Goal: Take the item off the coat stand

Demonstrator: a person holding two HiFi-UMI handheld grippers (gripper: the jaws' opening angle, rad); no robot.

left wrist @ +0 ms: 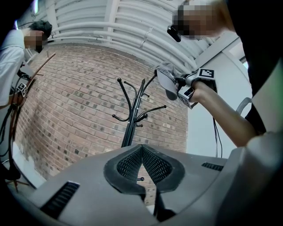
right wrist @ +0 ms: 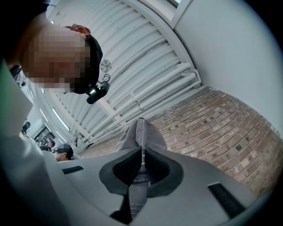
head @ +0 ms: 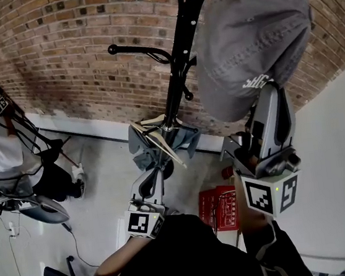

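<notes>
Fingers (right wrist: 126, 170) of the right gripper (right wrist: 142, 152) pinch the grey cap (head: 250, 37); left gripper (left wrist: 141, 149) fingers (left wrist: 128, 165) touch, holding nothing.

The only lettering in sight is a short white embroidered word (head: 259, 81) on the grey cap (head: 244, 32), seen in the head view. It stands upside down and is too small to spell out with any certainty. The right cube (head: 272, 194) on the right gripper (head: 272, 97) and the left cube (head: 145, 222) on the left gripper (head: 156, 170) bear black-and-white square code patterns (no letters or digits among them). Pale marks on the red crate (head: 222, 208) cannot be read.
</notes>
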